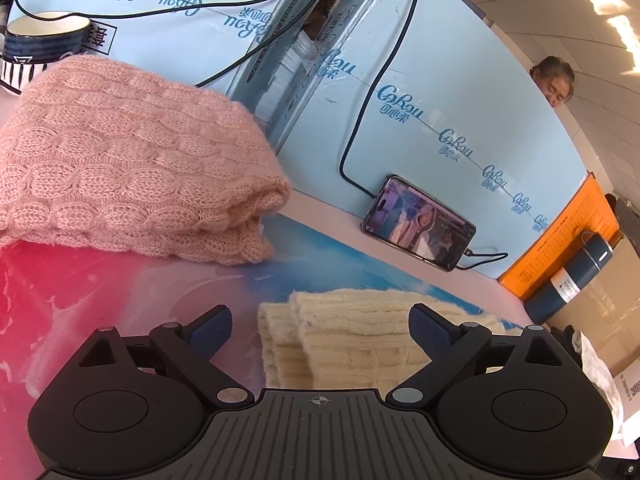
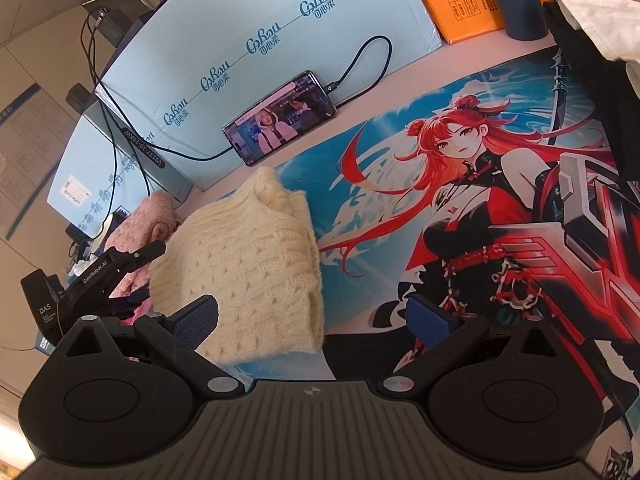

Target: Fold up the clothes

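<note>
My left gripper [image 1: 320, 330] hung wide open over the desk mat [image 1: 100, 300], nothing between its 2 blue pads, the folded cream sweater [image 1: 360, 332] lying just past and under the fingertips. The right gripper [image 2: 314, 318] was also spread wide and empty, its left pad over the near edge of the cream sweater [image 2: 248, 256], right pad above the anime print on the mat [image 2: 460, 208]. Cream sweater sat folded on the mat's left part. A folded pink knit sweater [image 1: 120, 160] lay beyond it on the left, beside the light blue boxes [image 1: 400, 80]. A phone [image 2: 280, 118] leaned against the box with its cable plugged in and screen lit. A dark flask [image 1: 568, 276] stood by an orange box [image 1: 560, 232]. A mug [image 1: 44, 36] was behind the pink one
</note>
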{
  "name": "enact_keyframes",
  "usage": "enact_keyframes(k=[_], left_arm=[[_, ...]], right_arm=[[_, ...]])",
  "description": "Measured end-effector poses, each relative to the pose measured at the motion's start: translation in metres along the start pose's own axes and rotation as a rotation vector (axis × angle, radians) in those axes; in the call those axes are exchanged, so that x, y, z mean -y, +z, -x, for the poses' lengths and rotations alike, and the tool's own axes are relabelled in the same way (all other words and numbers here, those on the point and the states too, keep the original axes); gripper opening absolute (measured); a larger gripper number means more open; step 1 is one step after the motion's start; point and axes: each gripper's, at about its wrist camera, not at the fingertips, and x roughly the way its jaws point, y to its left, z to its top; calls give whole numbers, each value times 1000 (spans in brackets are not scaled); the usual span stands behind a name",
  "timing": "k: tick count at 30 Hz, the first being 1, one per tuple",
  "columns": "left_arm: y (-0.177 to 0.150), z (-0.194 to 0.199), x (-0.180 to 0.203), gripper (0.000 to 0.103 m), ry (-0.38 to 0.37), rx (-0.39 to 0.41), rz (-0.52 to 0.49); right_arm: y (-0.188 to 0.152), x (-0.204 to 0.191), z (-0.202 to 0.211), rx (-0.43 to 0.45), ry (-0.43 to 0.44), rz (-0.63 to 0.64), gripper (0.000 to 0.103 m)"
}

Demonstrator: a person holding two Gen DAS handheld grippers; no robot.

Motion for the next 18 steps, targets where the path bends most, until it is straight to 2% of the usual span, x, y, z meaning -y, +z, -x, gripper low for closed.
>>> enact_keyframes(k=[5,8,13,15,18], left_arm=[[3,0,-12,97,-50,3,72],[5,-4,-18,97,-55,-3,94],[5,-13,-16,100,-100,-8,70],[4,-16,-14,100,-141,-25,61],[1,-19,-5,99,-142,-43,6]], right_arm=[[-4,3,-2,-72,68,-57,101],[-5,5,-8,-123,111,-97,101],[-5,1,-15,-148,141,-105,101],[-5,-1,-19,-150,151,-107,101],[-3,-6,-27,-134,160,-114,101]])
